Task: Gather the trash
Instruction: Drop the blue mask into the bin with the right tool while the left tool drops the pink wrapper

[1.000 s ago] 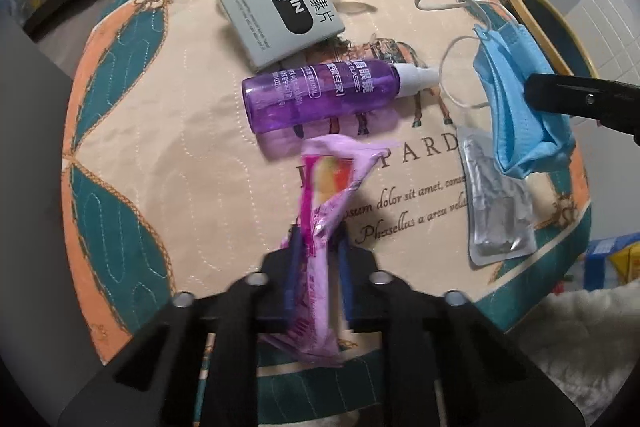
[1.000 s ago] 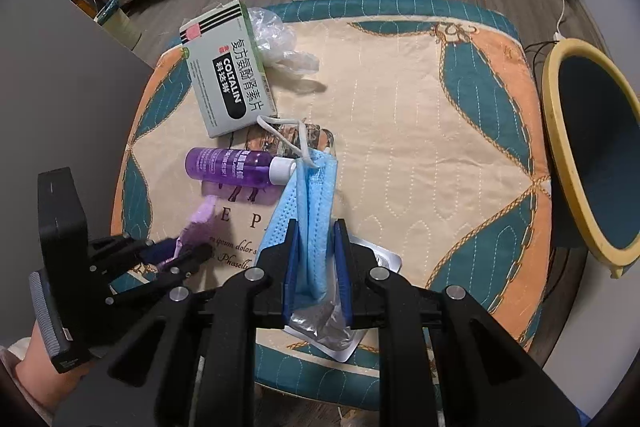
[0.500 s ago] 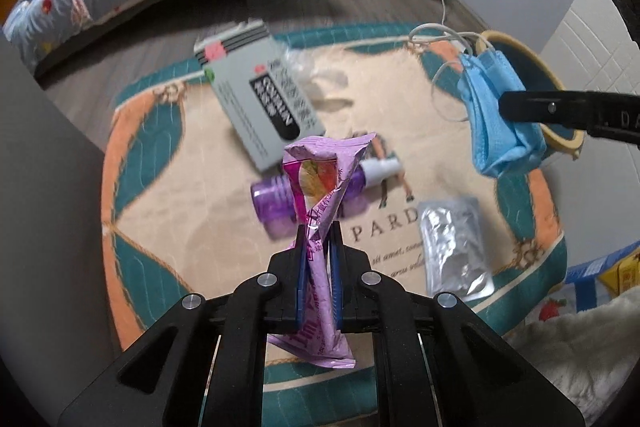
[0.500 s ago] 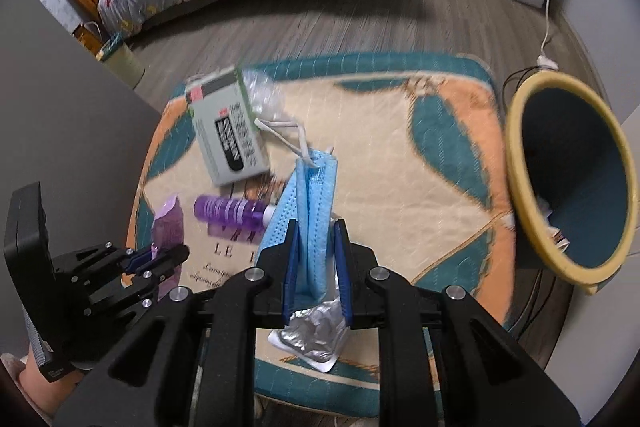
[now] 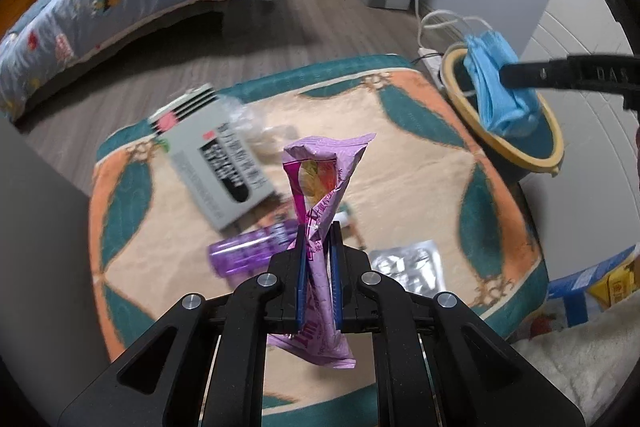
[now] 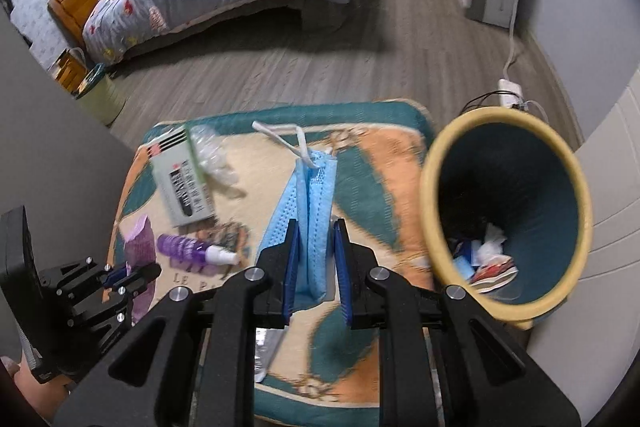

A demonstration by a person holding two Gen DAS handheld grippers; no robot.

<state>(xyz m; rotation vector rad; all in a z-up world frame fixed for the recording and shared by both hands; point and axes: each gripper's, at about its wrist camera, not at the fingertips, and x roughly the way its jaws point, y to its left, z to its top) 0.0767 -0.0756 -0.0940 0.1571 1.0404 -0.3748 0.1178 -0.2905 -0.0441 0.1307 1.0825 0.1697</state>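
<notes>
The left gripper (image 5: 318, 259) pinches a pink wrapper (image 5: 320, 183) above the mat (image 5: 400, 155); the right gripper (image 6: 314, 259) clamps a blue mask (image 6: 310, 195) beside the bin (image 6: 428, 195), which already holds scraps.

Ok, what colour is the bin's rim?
Pale yellow, around a dark teal inside; the bin shows best in the right wrist view.

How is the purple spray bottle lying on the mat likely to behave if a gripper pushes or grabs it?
The purple spray bottle lies on its side and looks round, so a push would probably roll it across the mat. Its smooth plastic may slip between jaws. It looks rigid, unlike the pinched face mask.
</notes>
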